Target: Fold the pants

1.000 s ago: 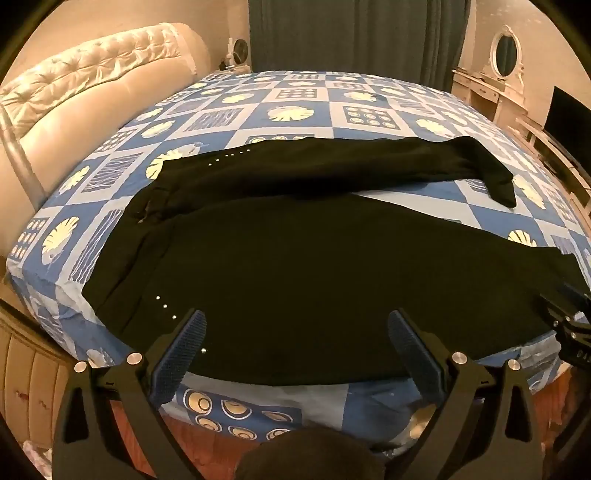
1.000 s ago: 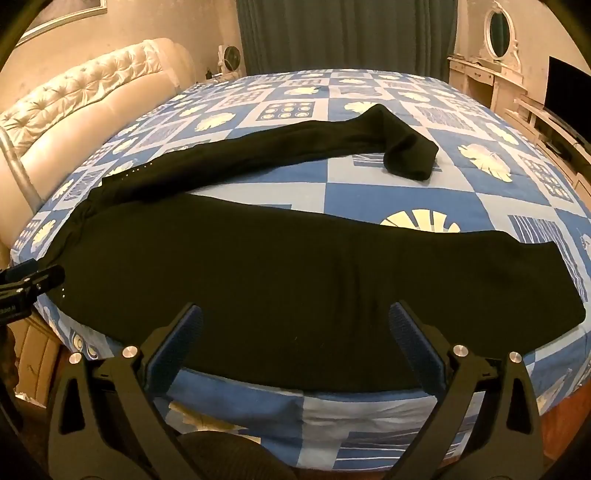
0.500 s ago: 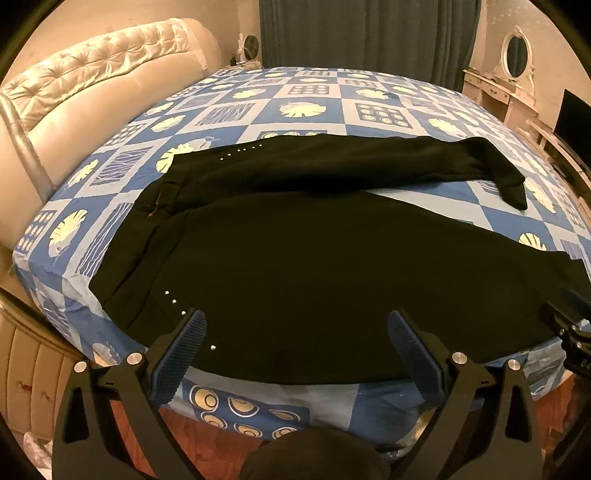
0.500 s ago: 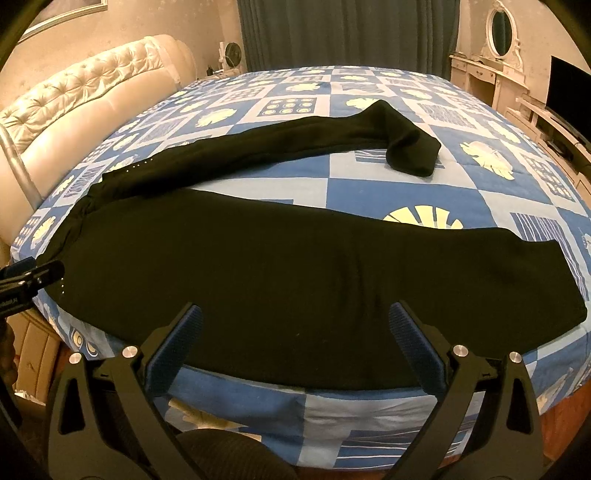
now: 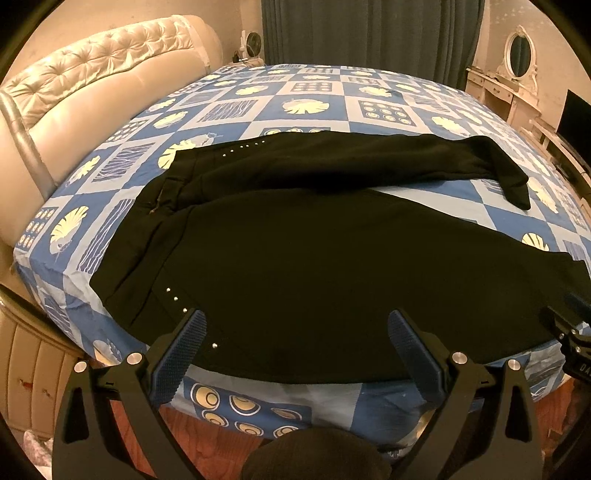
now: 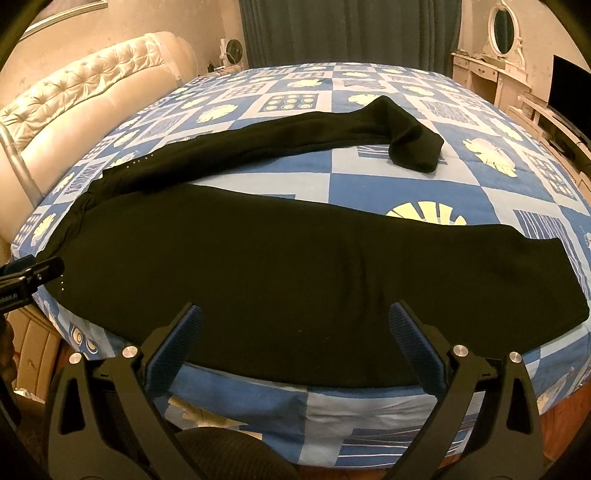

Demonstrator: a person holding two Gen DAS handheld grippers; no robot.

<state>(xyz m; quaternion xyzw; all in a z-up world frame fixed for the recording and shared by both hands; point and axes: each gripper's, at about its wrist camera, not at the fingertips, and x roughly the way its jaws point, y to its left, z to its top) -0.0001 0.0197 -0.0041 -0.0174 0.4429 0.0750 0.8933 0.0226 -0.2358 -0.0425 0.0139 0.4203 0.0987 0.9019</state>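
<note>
Black pants lie spread on the blue patterned bed, waist to the left with small silver studs, both legs running right. The near leg lies flat along the front edge; the far leg angles away, its cuff curled. My left gripper hovers open above the near edge by the hip, holding nothing. My right gripper is open too, over the near leg's front edge, nothing between its fingers. Each gripper shows at the other view's side edge.
The bed has a tufted cream headboard at the left. A dark curtain hangs behind. A white dresser with an oval mirror and a dark screen stand at the right. Wooden floor shows below the bed edge.
Both grippers have drawn back and risen slightly from the bed edge, so the pants sit a bit farther off in view. The pants have not moved; both grippers stay open.
</note>
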